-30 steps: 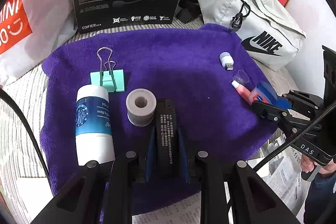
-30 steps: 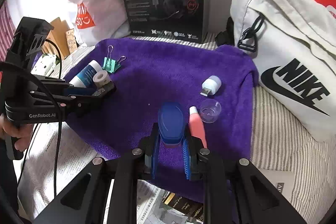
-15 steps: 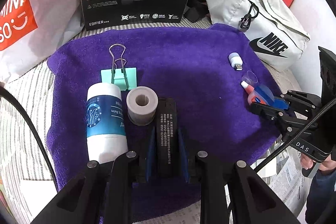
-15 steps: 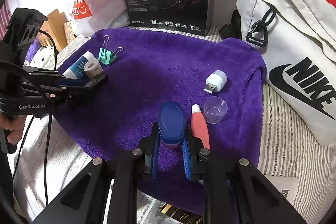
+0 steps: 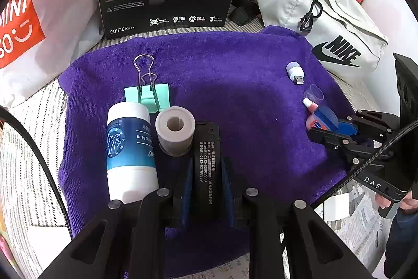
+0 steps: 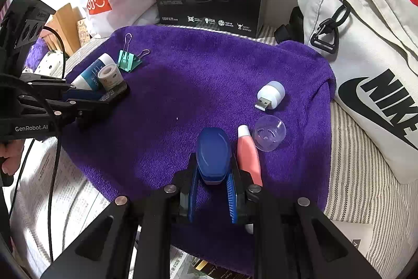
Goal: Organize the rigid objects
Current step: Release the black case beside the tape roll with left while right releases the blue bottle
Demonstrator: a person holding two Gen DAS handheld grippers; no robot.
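Purple towel (image 6: pixel 209 75) lies under both tongs. Left gripper (image 5: pixel 206 169) is closed on a black box (image 5: pixel 206 148), with the tape roll (image 5: pixel 175 130) touching its left side. Right gripper (image 6: pixel 213 174) clamps a blue bottle (image 6: pixel 213 153), just left of the pink tube (image 6: pixel 248 151).

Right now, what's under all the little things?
A purple towel lies under them. Striped fabric shows at its right edge, newspaper at its near edge. What's beneath the towel's middle is covered.
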